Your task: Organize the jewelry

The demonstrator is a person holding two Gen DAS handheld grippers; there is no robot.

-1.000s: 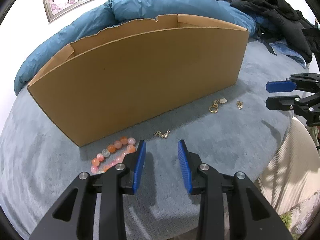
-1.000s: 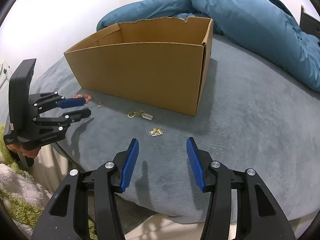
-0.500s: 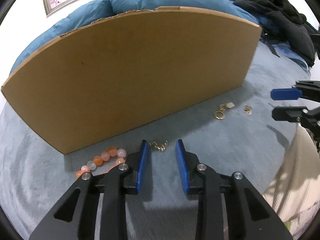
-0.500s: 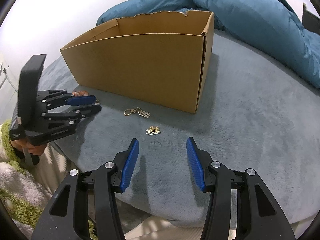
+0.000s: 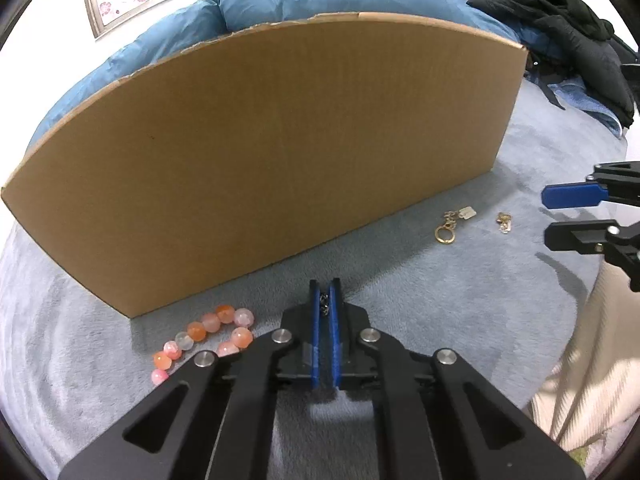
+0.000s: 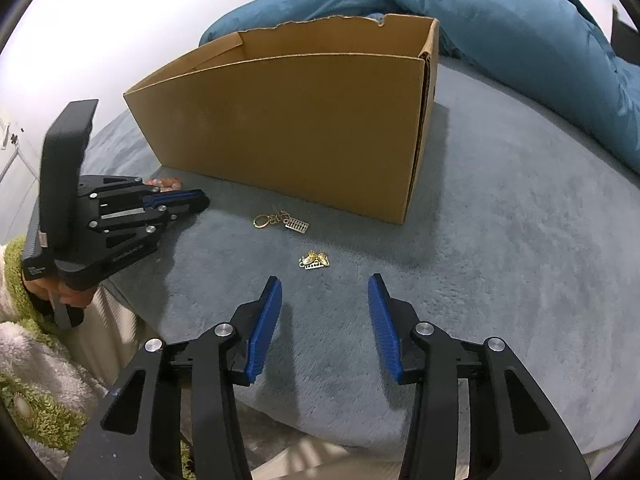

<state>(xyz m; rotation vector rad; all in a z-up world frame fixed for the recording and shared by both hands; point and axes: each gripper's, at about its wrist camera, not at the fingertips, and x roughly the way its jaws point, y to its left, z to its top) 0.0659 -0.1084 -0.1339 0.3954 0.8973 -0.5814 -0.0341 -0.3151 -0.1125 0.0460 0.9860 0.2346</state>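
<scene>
Just in front of the cardboard box (image 5: 256, 168), my left gripper (image 5: 326, 300) pinches the small gold chain (image 5: 325, 305); my right gripper (image 6: 324, 316) gapes empty. Lifted carelessly, that thin chain could slip out.

One box (image 5: 260, 160), four jewelry pieces (image 5: 450, 227)
</scene>
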